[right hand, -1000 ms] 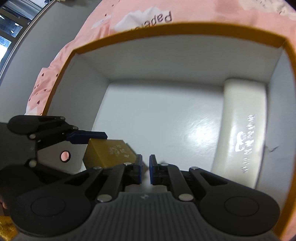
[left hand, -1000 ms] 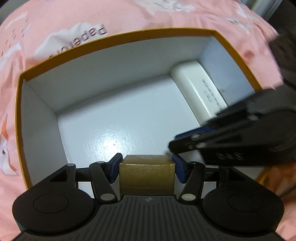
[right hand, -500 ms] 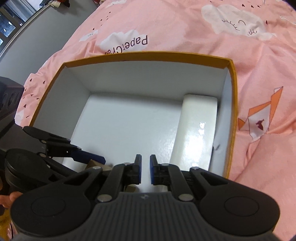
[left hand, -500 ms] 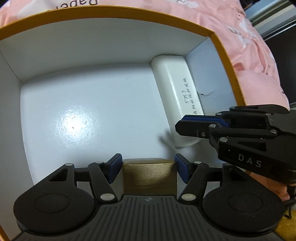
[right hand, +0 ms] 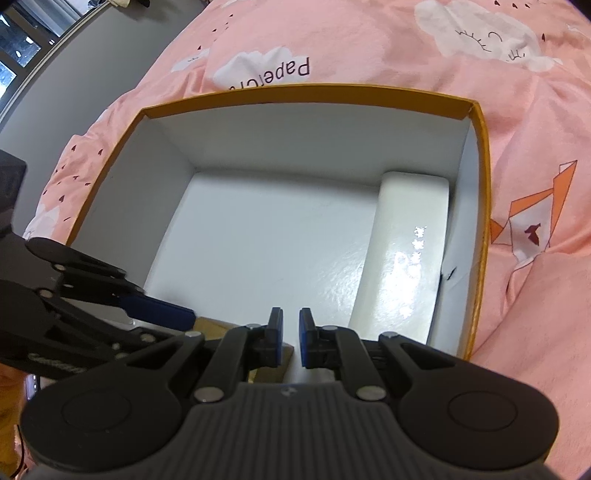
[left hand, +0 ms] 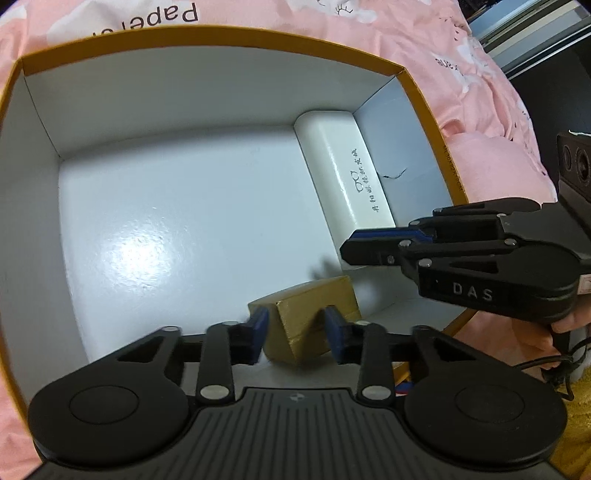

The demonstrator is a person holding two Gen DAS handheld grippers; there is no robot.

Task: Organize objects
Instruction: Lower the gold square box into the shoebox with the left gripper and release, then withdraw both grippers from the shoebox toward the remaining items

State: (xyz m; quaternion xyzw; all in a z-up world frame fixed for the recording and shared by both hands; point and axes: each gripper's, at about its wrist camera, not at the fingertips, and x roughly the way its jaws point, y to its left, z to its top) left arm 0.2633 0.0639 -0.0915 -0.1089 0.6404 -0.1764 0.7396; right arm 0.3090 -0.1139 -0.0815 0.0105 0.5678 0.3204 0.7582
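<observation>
A small gold box (left hand: pixel 306 317) lies tilted on the white floor of the orange-rimmed cardboard box (left hand: pixel 221 35), near its front wall. My left gripper (left hand: pixel 295 334) is open around the gold box, its blue pads apart from it. A white glasses case (left hand: pixel 343 173) lies along the box's right wall; it also shows in the right wrist view (right hand: pixel 402 258). My right gripper (right hand: pixel 291 341) is shut and empty, above the box's front right. In the right wrist view only a corner of the gold box (right hand: pixel 210 325) shows, under the left gripper (right hand: pixel 159 314).
The orange-rimmed box (right hand: pixel 480 184) sits on a pink bedsheet (right hand: pixel 406 44) with cloud and fox prints. The sheet bulges up to the right of the box. A grey floor and window frame lie far left (right hand: pixel 55 74).
My left gripper has opened and let go of the gold box, which now rests tilted on the box floor. My right gripper has pulled up and back, out of the box.
</observation>
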